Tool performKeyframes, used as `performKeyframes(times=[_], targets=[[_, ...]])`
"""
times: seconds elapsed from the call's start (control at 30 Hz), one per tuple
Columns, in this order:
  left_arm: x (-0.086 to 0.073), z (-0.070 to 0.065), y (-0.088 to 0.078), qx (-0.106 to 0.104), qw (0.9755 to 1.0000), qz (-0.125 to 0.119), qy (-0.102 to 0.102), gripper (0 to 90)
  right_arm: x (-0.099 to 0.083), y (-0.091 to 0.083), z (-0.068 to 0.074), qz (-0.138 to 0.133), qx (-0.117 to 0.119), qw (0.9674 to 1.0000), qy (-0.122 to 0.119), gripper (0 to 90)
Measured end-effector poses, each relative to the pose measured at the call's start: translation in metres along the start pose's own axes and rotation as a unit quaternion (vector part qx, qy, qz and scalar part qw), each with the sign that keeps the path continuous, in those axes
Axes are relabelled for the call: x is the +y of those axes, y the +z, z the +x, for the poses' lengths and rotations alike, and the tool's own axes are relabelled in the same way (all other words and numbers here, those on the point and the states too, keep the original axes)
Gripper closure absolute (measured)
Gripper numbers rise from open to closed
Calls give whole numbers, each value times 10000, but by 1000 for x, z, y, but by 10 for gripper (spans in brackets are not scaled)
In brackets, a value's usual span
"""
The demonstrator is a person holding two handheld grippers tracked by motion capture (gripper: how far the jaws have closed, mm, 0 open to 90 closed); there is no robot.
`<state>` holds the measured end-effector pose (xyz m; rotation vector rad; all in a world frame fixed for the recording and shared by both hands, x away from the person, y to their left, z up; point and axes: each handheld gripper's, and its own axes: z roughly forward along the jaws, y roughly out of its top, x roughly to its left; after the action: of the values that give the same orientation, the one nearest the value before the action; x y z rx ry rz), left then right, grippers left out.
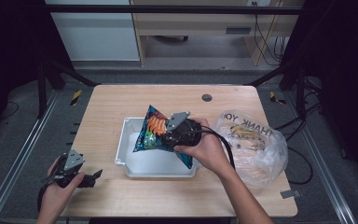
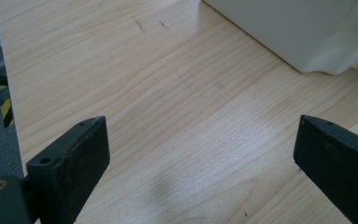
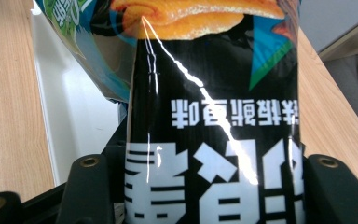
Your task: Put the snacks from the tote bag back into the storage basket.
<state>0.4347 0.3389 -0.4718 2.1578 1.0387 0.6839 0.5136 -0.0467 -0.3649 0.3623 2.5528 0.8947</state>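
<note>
Snack bag (image 1: 151, 133), dark with blue and orange print, hangs tilted over the white tray (image 1: 129, 161) in the middle of the tabletop (image 1: 112, 100), clamped by the right gripper (image 1: 168, 135). From the high view the bag looks like a slanted wedge, its upper corner toward the far side and its lower corner pointing down past the person's right hand (image 1: 205, 149) near the tray's near rim. The right gripper view brings the bag (image 3: 214, 116) up close: glossy black film with large white characters printed upside down, an orange snack picture above, and a bright crease running diagonally across it. There the two black jaws press on either side of the bag, with the white tray (image 3: 74, 107) and the wood behind it. The left gripper view looks across bare wood grain (image 2: 168, 116) with the tray's white outer wall (image 2: 307, 37) at the upper right; its jaws stand wide apart with nothing between them. In the high view the left gripper (image 1: 95, 176) rests at the tabletop's near left edge, held by the left hand (image 1: 58, 191), jaws pointing toward the tray but well apart from it. The right forearm reaches in diagonally from the bottom, wrist bent toward the tray. A clear plastic bag (image 1: 256, 144) with printed lettering lies to the right of the tray.
</note>
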Motion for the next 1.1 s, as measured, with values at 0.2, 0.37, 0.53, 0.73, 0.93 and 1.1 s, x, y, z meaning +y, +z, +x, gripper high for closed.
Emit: performKeyframes(times=[0.2, 0.37, 0.53, 0.73, 0.93, 1.1], targets=[[0, 2, -1, 13, 10000, 2, 4, 31, 0, 8, 1, 35, 53, 10000, -36, 423], [1, 1, -1, -9, 10000, -4, 40, 31, 1, 11, 4, 103, 83, 9999, -83, 422], [2, 1, -1, -6, 10000, -8, 45, 31, 3, 17, 5, 107, 128, 9998, -145, 422], [4, 1, 1, -6, 10000, -12, 52, 31, 4, 28, 8, 166, 231, 9994, -209, 422], [4, 1, 1, -11, 9999, 25, 105, 31, 8, 34, 11, 225, 264, 9991, -245, 422], [5, 1, 0, -22, 9999, -15, 98, 30, 8, 37, 13, 306, 283, 9988, -274, 422]])
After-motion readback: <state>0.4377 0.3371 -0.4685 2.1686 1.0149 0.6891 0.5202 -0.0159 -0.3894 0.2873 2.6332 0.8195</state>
